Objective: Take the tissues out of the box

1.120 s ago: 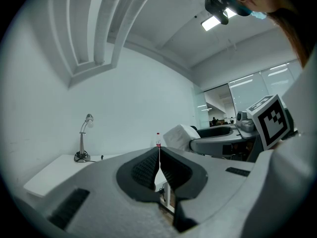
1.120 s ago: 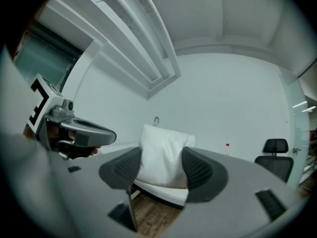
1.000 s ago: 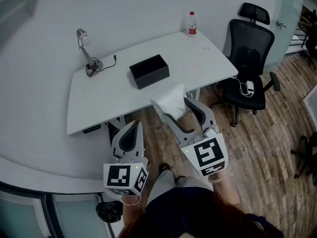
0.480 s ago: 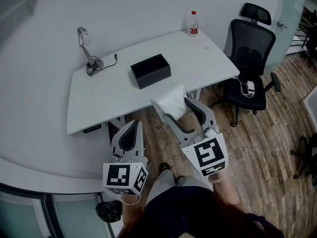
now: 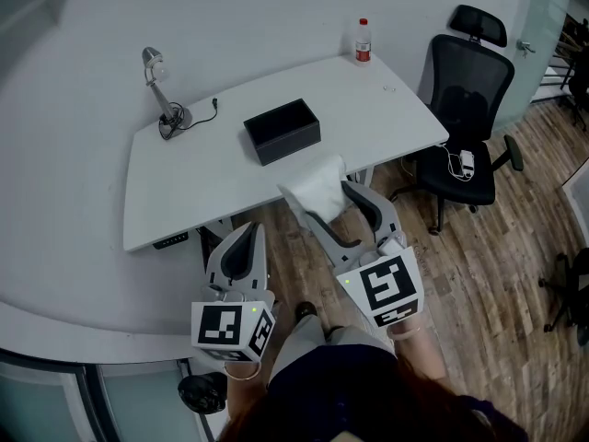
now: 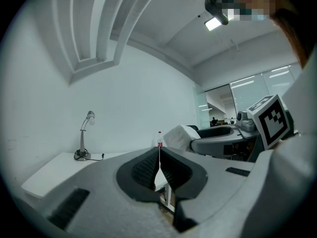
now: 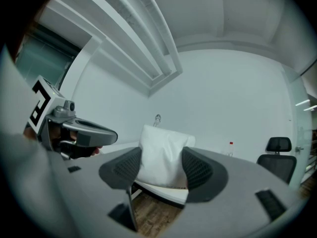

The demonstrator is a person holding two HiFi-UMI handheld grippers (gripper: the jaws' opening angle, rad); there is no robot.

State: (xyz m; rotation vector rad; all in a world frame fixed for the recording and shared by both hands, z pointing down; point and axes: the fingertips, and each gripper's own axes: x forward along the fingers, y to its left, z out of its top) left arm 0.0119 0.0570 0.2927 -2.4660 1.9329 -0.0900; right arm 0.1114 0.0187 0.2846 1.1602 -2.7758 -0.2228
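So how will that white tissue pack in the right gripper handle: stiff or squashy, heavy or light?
Probably soft: the tissue pack looks pillowy, with rounded corners, between the pads of the right gripper. Likely light for its size, since it sits upright held by its sides alone. Its smooth-looking wrap might slip.

desk (image 5: 202,178) bare except box (image 5: 282,132), lamp (image 5: 164,109) and bottle (image 5: 363,41)

No legible text; bottle (image 5: 363,40) label too small to read.

white tissue pack (image 5: 319,189) held aloft, clear of black box (image 5: 282,132).
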